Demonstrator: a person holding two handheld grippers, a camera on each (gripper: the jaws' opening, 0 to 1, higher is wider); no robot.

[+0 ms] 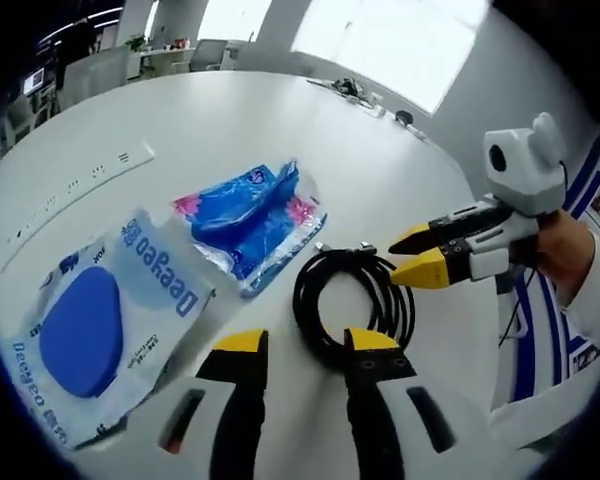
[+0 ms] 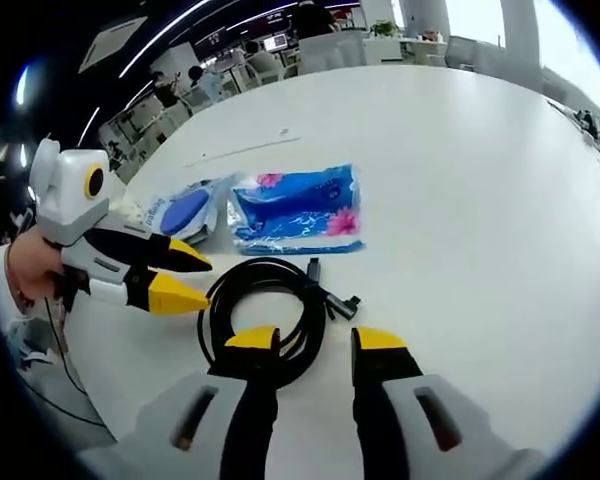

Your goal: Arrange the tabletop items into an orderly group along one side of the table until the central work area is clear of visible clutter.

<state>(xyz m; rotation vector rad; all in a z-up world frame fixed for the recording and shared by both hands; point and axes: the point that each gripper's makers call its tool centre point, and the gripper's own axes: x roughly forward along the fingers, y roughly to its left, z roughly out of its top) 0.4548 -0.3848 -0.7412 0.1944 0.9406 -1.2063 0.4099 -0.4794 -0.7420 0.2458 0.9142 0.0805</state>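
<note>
While both grippers hang over the white table, the black cable sits coiled right between them. In the left gripper view, the left gripper has its jaws spread, one yellow tip just off the coil and the other over its near edge, not pinching anything. The right gripper comes in from the right with its jaws apart too, tips just beside the far side of the coil, a hand behind it.

Right gripper view is the same deal flipped: right gripper spread wide over the near edge of the cable, left gripper poking in from the left, tips open near the coil's edge. The cable's plug ends stick out toward the blue pack.

Blue pack lies just past the cable, crinkly, with pink bits. Beside it is a white pouch with a blue oval thing inside, corners touching or nearly so. All three sit close together.
</note>
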